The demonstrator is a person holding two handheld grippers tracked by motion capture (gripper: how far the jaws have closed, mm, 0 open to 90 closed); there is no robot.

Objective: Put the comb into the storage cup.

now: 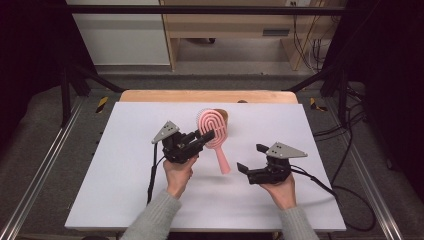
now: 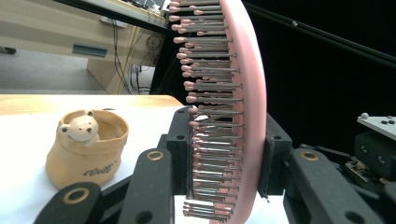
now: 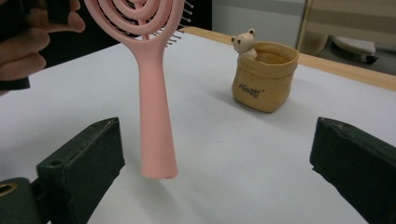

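Right, your left gripper (image 1: 207, 136) has the pink hairbrush (image 1: 216, 134) clamped across its head — in the left gripper view both pads bite the head (image 2: 243, 116), one on the bristle side, one on the smooth back, so the jaws are closed as narrow as the head allows. The brush is lifted off the white table (image 1: 125, 190); in the right gripper view its handle (image 3: 156, 121) hangs free with a shadow beneath its tip. Long axis: in the high view it runs from the head at the left gripper down towards you, and the handle end points at the gap between your two hands. That's the relation that matters — the handle tip sits just left of your right gripper (image 1: 250, 159) and is nearer to it than anything else. The right jaws stand wide apart and hold nothing; the handle lies towards the left jaw rather than centred between them. If you mean to take the handle, my read is you shift the right gripper a little towards the brush first. The small bear pot (image 3: 264, 74) stands on the table beyond, well apart from the handle.
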